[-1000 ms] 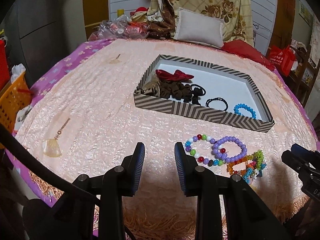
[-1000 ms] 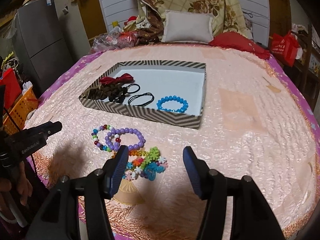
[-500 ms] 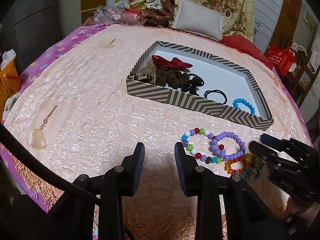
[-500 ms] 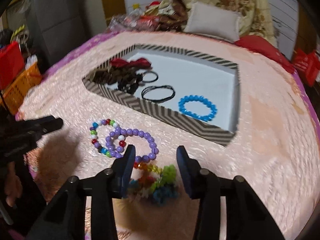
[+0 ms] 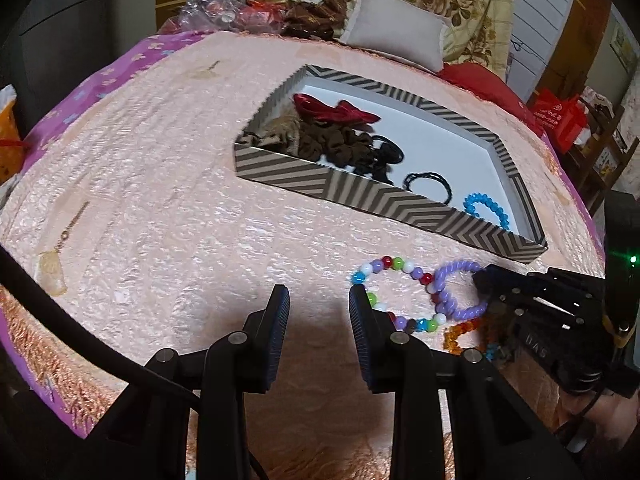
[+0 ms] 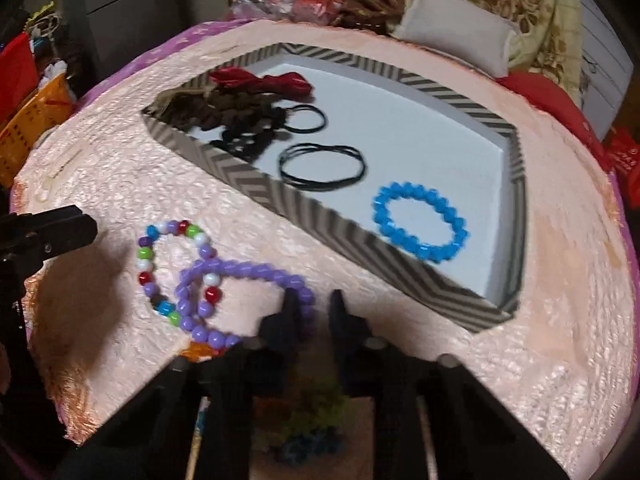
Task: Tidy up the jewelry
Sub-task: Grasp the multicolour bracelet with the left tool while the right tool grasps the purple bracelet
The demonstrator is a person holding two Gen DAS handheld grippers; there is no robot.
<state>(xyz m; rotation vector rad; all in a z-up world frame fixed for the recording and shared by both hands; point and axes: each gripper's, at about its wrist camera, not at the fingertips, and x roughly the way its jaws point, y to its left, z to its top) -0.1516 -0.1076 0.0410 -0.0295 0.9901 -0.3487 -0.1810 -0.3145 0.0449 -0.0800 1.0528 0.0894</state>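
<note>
A zigzag-striped box [image 5: 384,200] [image 6: 516,208] on the pink bedspread holds a blue bead bracelet [image 6: 420,222] [image 5: 486,208], black hair ties [image 6: 322,166], brown scrunchies [image 5: 332,146] and a red bow [image 5: 336,110]. In front of it lie a multicolour bead bracelet [image 5: 394,294] [image 6: 172,266], a purple bead bracelet [image 6: 240,300] [image 5: 456,290] and an orange one [image 5: 460,332]. My right gripper [image 6: 314,308] is nearly shut, its fingers straddling the purple bracelet's right side. My left gripper [image 5: 318,304] is open and empty, just left of the multicolour bracelet.
A shell pendant [image 5: 52,268] lies at the bed's left edge. A white pillow [image 5: 396,36], cloth piles and wrapped items sit at the far end. An orange basket [image 6: 28,128] stands off the left side. Colourful snowflake bracelets [image 6: 316,420] lie under my right gripper.
My right gripper has moved forward and down to the purple bracelet and narrowed its fingers around the beads. My left gripper has shifted slightly nearer the multicolour bracelet and stays open.
</note>
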